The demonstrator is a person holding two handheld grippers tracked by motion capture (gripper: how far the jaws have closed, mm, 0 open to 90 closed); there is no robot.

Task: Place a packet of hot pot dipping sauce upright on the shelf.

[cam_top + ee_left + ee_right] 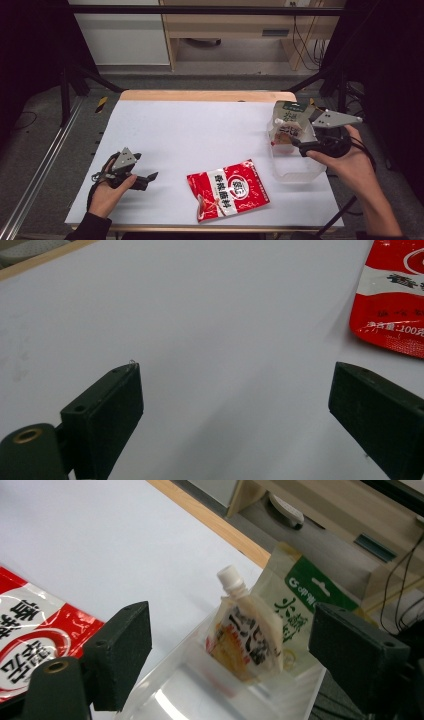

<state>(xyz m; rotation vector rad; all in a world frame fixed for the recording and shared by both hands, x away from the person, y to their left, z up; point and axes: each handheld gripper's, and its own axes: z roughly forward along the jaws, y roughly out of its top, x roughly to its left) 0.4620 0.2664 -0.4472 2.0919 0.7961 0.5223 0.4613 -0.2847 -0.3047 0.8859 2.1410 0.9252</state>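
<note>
Right gripper (230, 645) released over clear bin (165, 700) | spout pouch (247, 635) half hides green packet (300, 610)

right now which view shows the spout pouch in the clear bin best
The right gripper view: the spout pouch stands close up in the clear bin, white cap and label plain. The high view shows it small and partly hidden. The left gripper view looks at the red packet instead.

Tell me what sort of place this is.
Probably a lab recording station, not a kitchen: a white-covered table inside a dark metal frame, cables trailing past plain furniture behind, and handheld grippers sorting food pouches into a clear bin.
</note>
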